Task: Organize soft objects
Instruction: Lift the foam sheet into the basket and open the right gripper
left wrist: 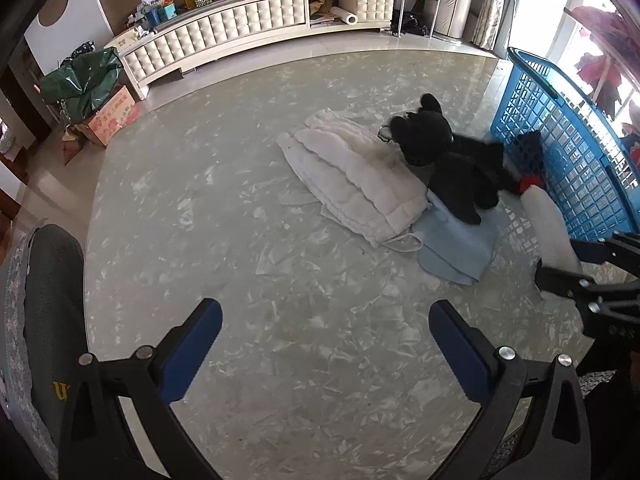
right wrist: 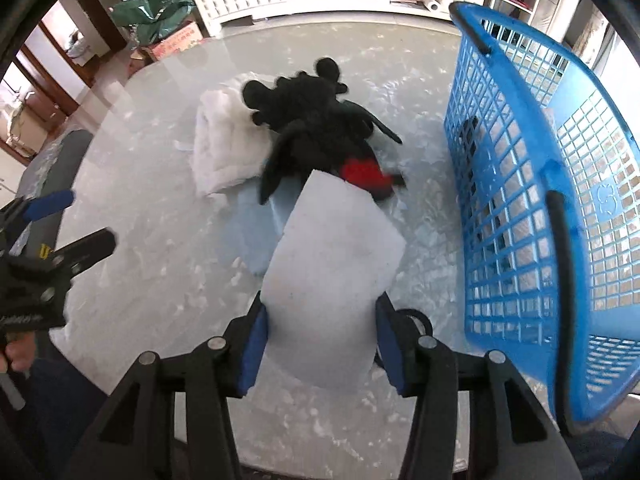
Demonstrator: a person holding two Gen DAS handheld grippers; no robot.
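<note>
My right gripper [right wrist: 320, 316] is shut on a white foam block [right wrist: 334, 248] and holds it above the marble table, left of the blue basket [right wrist: 520, 184]. The block also shows in the left wrist view [left wrist: 550, 220], beside the basket [left wrist: 560, 140]. A black plush toy [right wrist: 316, 120] with a red patch lies on a folded white quilted cloth [right wrist: 222, 148] and a light blue cloth [right wrist: 256, 232]. In the left wrist view I see the plush [left wrist: 440, 152], white cloth [left wrist: 352, 172] and blue cloth [left wrist: 456, 244]. My left gripper [left wrist: 324, 332] is open and empty over the table.
The marble table [left wrist: 240, 240] carries everything. A dark chair back [left wrist: 52, 320] stands at its left edge. A long white cabinet [left wrist: 248, 28], a green bag [left wrist: 84, 80] and a cardboard box [left wrist: 114, 116] stand on the floor beyond.
</note>
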